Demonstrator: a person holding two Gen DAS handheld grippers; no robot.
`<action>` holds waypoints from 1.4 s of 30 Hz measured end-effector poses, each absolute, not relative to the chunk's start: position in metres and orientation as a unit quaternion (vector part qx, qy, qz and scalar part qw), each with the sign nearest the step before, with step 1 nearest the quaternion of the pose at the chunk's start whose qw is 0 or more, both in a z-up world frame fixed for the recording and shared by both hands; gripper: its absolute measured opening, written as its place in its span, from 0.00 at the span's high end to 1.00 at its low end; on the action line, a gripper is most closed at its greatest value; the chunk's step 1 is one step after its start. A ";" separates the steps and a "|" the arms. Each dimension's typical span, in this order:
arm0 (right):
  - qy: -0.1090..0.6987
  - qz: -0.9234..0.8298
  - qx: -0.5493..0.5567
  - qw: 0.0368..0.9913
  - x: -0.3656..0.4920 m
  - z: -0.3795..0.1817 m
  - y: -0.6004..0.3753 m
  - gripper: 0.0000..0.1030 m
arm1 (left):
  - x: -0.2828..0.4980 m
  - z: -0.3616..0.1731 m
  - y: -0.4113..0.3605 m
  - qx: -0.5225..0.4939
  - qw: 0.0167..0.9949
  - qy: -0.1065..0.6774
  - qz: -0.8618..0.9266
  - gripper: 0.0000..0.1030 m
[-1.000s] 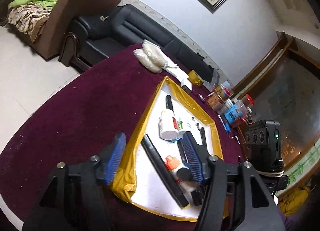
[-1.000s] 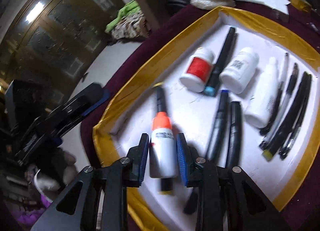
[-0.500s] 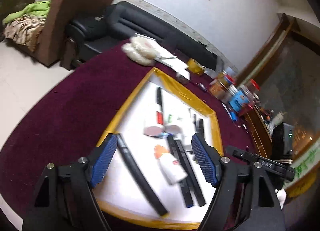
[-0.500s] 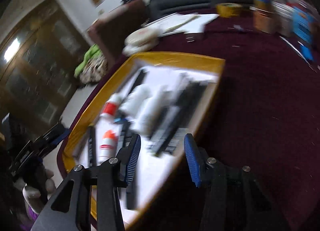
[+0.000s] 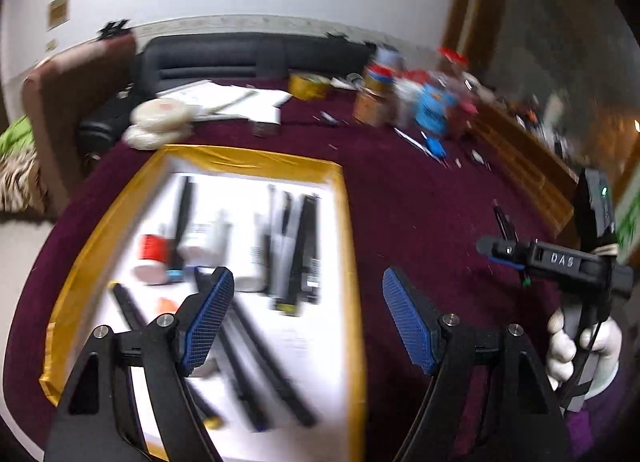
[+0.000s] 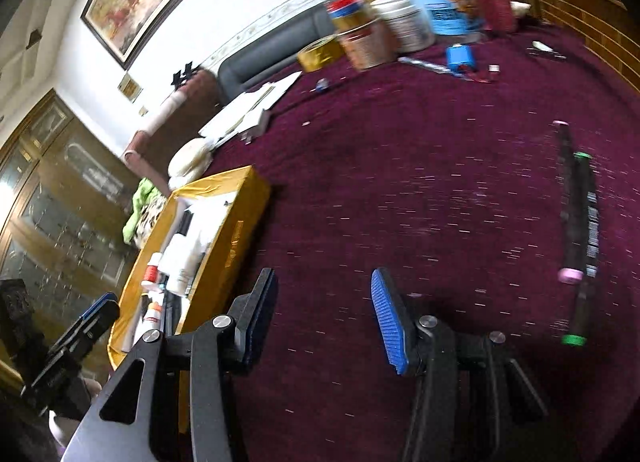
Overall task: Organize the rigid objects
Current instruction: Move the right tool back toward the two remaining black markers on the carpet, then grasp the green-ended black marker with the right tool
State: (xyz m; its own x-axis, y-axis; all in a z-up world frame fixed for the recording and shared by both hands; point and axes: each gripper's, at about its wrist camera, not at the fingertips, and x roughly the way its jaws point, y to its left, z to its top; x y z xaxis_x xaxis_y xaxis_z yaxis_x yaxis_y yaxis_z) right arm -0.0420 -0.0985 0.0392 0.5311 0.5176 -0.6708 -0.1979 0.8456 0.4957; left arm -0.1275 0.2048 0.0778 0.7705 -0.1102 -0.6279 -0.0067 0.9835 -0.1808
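Right wrist view: two dark markers (image 6: 578, 222), one pink-capped, one green-capped, lie side by side on the maroon desk (image 6: 400, 182) at the frame's right edge, long axes running top to bottom. They look light, stiff and smooth, likely to roll; mid-barrel seems the safest hold. The right gripper (image 6: 324, 314) is empty, its jaws opening. The left gripper (image 5: 308, 318) hangs spread, empty, over the yellow-rimmed tray (image 5: 352, 262).

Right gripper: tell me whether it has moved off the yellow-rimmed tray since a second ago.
Yes. The right gripper, jaws opening and empty, now sits over the maroon cloth, with the yellow-rimmed tray off to its left.
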 end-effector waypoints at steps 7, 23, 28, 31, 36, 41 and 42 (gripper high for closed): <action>0.429 0.174 0.206 0.862 -0.048 0.031 -0.155 0.57 | -0.110 0.071 0.135 -0.012 0.928 0.370 -0.040 0.25; 0.421 0.121 0.261 0.860 -0.058 0.012 -0.232 0.55 | -0.096 0.064 0.079 0.055 0.914 0.401 -0.029 0.25; 0.423 0.114 0.269 0.858 -0.060 0.006 -0.240 0.55 | -0.095 0.061 0.073 0.061 0.911 0.407 -0.032 0.25; 0.423 0.111 0.272 0.857 -0.060 0.005 -0.242 0.55 | -0.094 0.058 0.070 0.064 0.909 0.411 -0.034 0.25; 0.424 0.102 0.272 0.858 -0.060 0.004 -0.245 0.55 | -0.091 0.054 0.067 0.051 0.905 0.420 -0.048 0.25; 0.422 0.085 0.261 0.864 -0.060 0.009 -0.250 0.55 | -0.077 0.042 0.055 0.028 0.893 0.442 -0.084 0.25; 0.423 0.081 0.255 0.866 -0.060 0.010 -0.250 0.55 | -0.073 0.038 0.050 0.025 0.889 0.448 -0.091 0.25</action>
